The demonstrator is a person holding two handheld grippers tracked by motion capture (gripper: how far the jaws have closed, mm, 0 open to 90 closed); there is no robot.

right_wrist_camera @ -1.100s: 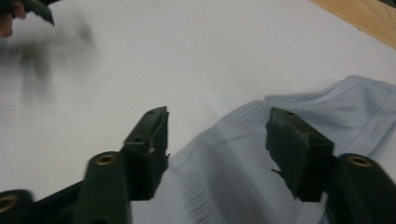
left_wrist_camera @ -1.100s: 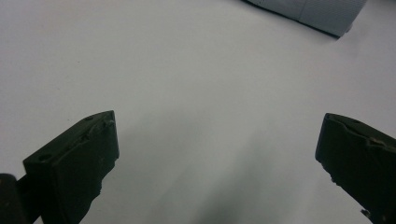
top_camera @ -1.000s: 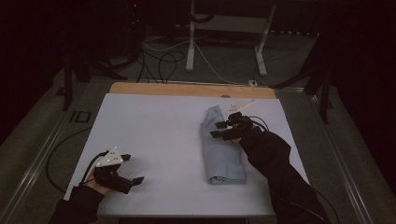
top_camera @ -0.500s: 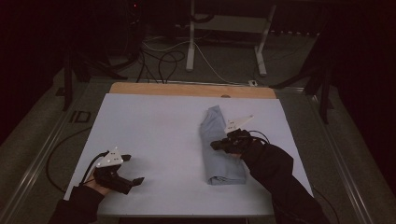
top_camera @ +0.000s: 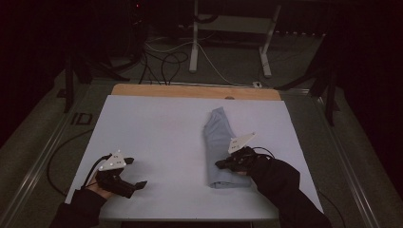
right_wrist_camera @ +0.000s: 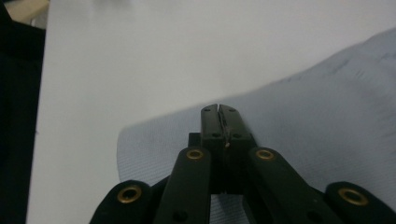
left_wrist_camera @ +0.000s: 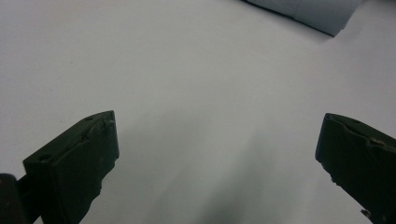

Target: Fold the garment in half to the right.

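Note:
A light blue folded cloth (top_camera: 217, 137) lies lengthwise on the right half of the white table cover (top_camera: 157, 128). My right gripper (top_camera: 220, 165) rests over the cloth's near end, pointing left. In the right gripper view its jaws (right_wrist_camera: 218, 113) are pressed together above the cloth (right_wrist_camera: 327, 107), with no fabric showing between them. My left gripper (top_camera: 135, 172) sits at the near left of the table, open. In the left gripper view its jaws (left_wrist_camera: 217, 158) stand wide apart over bare white surface, and a corner of the cloth (left_wrist_camera: 313, 10) lies far off at the top.
A bare wooden strip (top_camera: 195, 91) runs along the table's far edge. Beyond it, on the dark floor, are cables (top_camera: 161, 57) and white stand legs (top_camera: 195, 42). Metal rails (top_camera: 43, 161) flank the table on both sides.
My right gripper has come back along the cloth from its far end to its near end and sunk lower. Its jaws went from apart to together. The left gripper has kept still.

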